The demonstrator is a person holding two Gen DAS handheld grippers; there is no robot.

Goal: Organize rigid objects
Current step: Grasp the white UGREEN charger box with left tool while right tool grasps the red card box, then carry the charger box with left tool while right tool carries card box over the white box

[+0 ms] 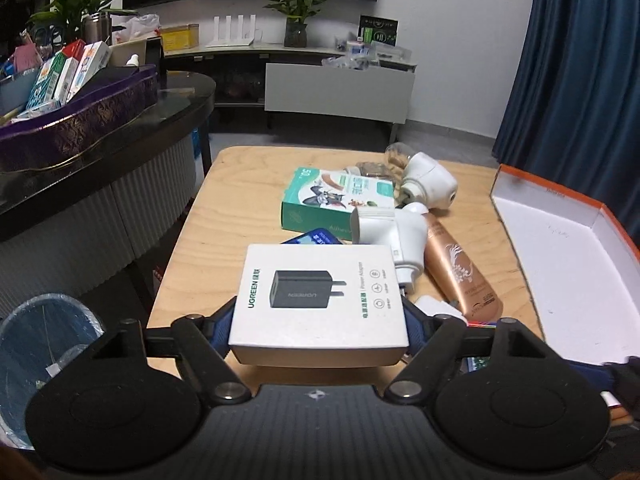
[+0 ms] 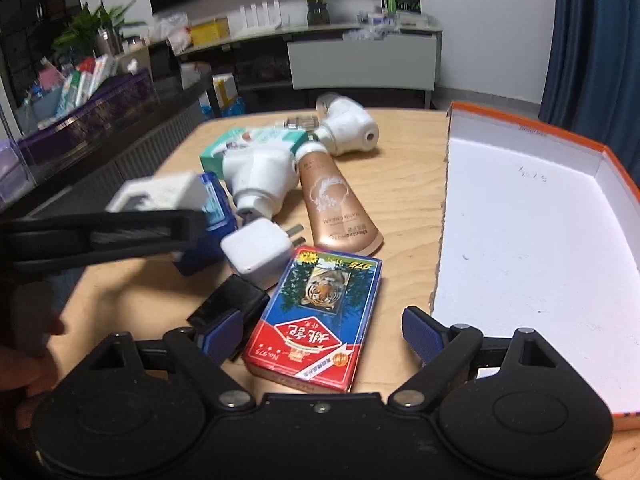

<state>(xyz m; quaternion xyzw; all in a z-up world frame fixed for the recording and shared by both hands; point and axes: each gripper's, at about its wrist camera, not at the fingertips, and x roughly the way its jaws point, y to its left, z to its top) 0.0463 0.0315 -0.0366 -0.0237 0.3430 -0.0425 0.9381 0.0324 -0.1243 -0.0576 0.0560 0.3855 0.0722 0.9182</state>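
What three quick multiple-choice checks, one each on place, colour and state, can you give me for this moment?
1. Where does the open white-lined cardboard box lie on the wooden table?
A. right side
B. left side
C. under the tube

2. What colour is the box's outer rim?
A. green
B. orange
C. purple

3. What is between the left tool's fingers?
A. nothing
B. the tiger-print red-and-blue card pack
C. the white UGREEN adapter carton

Answers: 1 A, it fills the right of both views. 2 B, its edge shows orange. 3 C, the blue pads flank the carton's sides; the card pack lies between the right tool's open fingers.
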